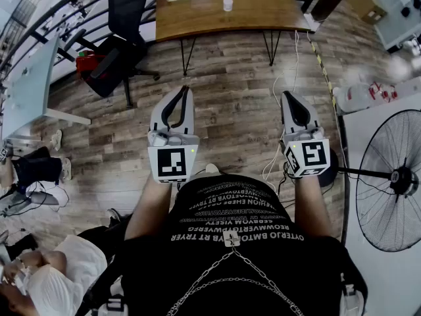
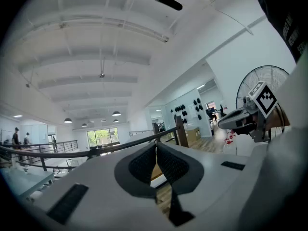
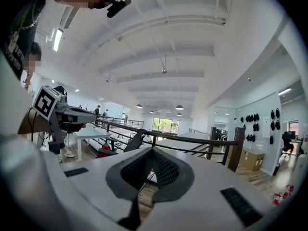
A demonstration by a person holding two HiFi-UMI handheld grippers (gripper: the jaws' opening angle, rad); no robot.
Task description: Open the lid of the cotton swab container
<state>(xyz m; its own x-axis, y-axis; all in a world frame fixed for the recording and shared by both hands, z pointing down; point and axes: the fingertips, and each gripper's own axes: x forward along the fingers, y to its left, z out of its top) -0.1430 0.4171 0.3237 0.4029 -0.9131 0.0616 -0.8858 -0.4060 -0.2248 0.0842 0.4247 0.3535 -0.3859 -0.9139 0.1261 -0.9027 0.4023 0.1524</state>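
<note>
**Cotton swab container (image 1: 227, 4) far from both closed grippers**

A plank floor (image 1: 230, 104) spreads below the person. A wooden worktop (image 1: 197, 15) stands well ahead, with a standing fan (image 1: 395, 176) at the right and a black office chair (image 1: 122, 31) at the left. The left gripper (image 1: 184, 92) and right gripper (image 1: 288, 97) are held out over the floor, jaws together on nothing. The only likely swab container is a small white tub on the worktop, too small to make out clearly.

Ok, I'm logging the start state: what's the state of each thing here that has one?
Left gripper: shut, empty, held in the air.
Right gripper: shut, empty, held in the air.
Fan: upright; running or not, cannot tell.
Office chair: upright, unoccupied.
White cup on wooden table: upright; lid too small to tell.
</note>
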